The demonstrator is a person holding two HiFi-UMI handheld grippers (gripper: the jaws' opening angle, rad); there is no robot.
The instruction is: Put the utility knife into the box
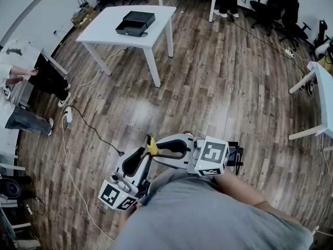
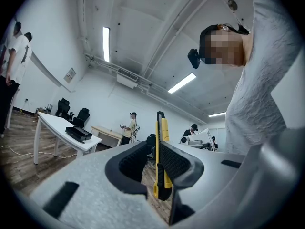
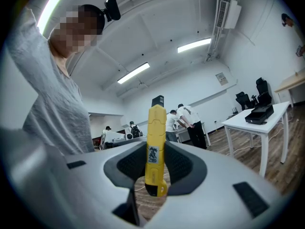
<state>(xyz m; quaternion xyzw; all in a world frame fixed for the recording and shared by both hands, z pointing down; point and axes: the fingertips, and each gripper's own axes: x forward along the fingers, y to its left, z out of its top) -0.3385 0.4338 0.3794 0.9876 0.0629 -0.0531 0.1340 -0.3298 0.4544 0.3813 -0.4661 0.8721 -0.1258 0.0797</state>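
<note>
1. Pickup looks done. The utility knife (image 3: 155,149) is off any surface, and your right hand-held gripper (image 3: 155,163) is clamped across its broad yellow body. You're holding it close to your body, bottom centre of the head view.
2. Your left hand-held gripper (image 2: 155,160) has its jaws apart around the same knife. The knife leans on one pad, and a sliver of background shows on the other side, so I'd say it isn't gripping.
3. What's left is basically everything else. The box (image 1: 135,23) sits on the white bench (image 1: 104,30) at the upper left of the head view, well apart from you across the wood floor. You need to get over there and put the knife in. I can't tell from here whether the box is open.
4. The head view shows the stretch of floor to the bench, but of the knife only a yellow tip. The right gripper view shows its labelled face and the left shows it edge-on, black and yellow. Both catch the box from low down.
</note>
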